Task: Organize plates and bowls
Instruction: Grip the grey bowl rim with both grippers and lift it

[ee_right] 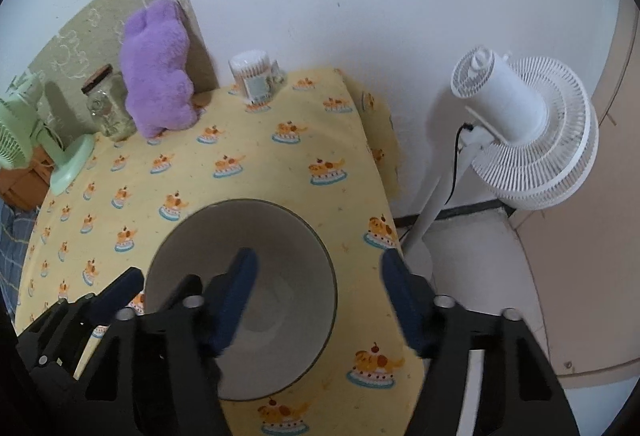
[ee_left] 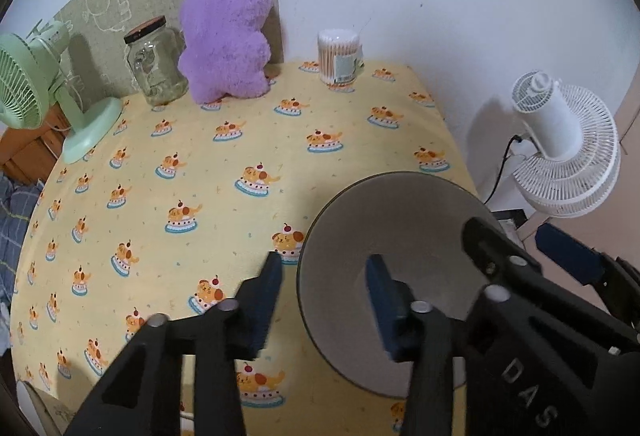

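right wrist view: grey bowl [ee_right: 280, 276] between open right gripper [ee_right: 320, 300].

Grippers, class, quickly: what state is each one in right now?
Left gripper: open, straddling the near-left rim of the grey bowl, gripping nothing.
Right gripper: open, straddling the bowl's right rim, gripping nothing.

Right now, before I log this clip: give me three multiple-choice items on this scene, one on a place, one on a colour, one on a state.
1. Where is the grey bowl?
A. near the table's right edge
B. against the back wall
C. on the floor

2. What colour is the plush toy?
A. green
B. purple
C. white

3. How do the right gripper's jaws stand?
A. shut on the bowl
C. open, straddling the bowl's right rim
B. shut, empty

Answers: 1 A, yellow cloth ends just beside it; 2 B, purple fur; 3 C, one finger inside, one outside.
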